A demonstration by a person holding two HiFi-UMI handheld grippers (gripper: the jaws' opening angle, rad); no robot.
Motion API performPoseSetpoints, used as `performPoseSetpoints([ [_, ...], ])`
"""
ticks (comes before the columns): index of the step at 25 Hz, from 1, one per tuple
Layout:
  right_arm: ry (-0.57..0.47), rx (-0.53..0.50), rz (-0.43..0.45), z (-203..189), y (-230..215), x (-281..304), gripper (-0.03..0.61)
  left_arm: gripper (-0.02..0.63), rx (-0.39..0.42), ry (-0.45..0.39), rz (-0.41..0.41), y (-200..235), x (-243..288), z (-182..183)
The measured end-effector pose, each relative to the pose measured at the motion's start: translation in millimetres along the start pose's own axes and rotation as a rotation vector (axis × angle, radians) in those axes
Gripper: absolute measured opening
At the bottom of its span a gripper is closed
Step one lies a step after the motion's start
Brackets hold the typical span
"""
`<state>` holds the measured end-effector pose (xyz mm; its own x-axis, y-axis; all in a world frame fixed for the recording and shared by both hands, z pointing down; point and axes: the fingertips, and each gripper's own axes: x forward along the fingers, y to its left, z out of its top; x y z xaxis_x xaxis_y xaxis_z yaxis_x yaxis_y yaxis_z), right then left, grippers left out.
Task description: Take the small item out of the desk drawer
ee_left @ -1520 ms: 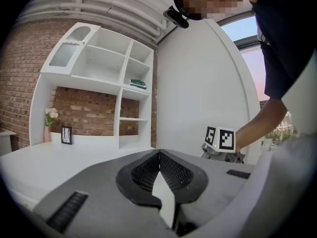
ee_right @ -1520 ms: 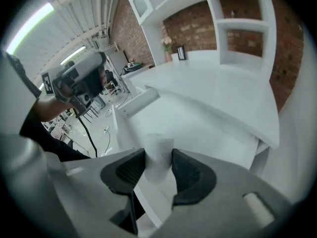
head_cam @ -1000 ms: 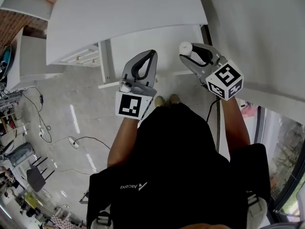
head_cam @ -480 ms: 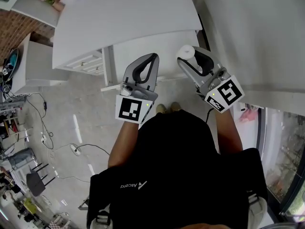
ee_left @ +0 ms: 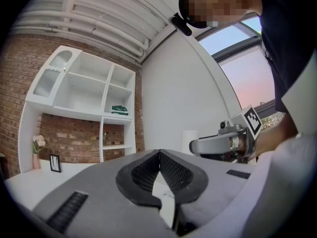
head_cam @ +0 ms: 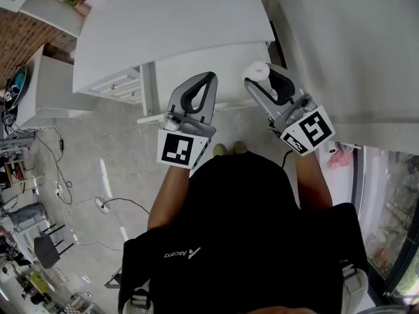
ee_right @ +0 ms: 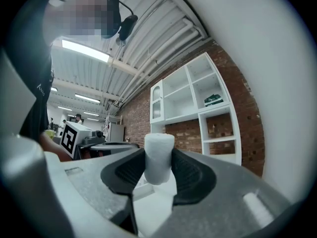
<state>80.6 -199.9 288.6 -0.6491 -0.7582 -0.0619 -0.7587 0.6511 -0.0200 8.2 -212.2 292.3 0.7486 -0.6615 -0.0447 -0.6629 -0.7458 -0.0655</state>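
Note:
My right gripper [head_cam: 256,72] is shut on a small white cylinder [head_cam: 256,69], held in the air near the front edge of the white desk [head_cam: 170,25]. In the right gripper view the cylinder [ee_right: 158,157] stands upright, pinched between the dark pads [ee_right: 190,175] of the gripper [ee_right: 158,168]. My left gripper [head_cam: 208,77] hovers beside it, shut with nothing in it; its pads [ee_left: 146,172] meet at the tip of the gripper [ee_left: 159,153]. The left gripper view also catches the right gripper [ee_left: 218,145] with the cylinder [ee_left: 189,136]. A drawer unit [head_cam: 116,84] sits under the desk's left side.
A white shelf unit [ee_left: 84,98] hangs on the brick wall behind the desk. A low white side table [head_cam: 39,90] stands at the left, with cables [head_cam: 78,188] on the grey floor. A white wall [head_cam: 353,44] runs along the right. My shoes [head_cam: 229,149] are below the grippers.
Both grippers have drifted slightly toward the desk's front edge as the head view shifted. The right gripper keeps its hold on the white cylinder; the left stays shut.

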Motion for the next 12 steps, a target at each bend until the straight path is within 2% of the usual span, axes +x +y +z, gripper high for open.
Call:
performPoseSetpoints([
  [3,-0.002,0.001,0.0,0.8,-1.6,-1.3,0.166,-0.002,-0.002,-0.019,-0.003,-2.4,2.3,5.6],
  [12,0.0,0.01,-0.007,-0.9,-4.7,-0.8,0.166,-0.002,-0.009,0.001,0.008,1.9,4.2,-0.6],
])
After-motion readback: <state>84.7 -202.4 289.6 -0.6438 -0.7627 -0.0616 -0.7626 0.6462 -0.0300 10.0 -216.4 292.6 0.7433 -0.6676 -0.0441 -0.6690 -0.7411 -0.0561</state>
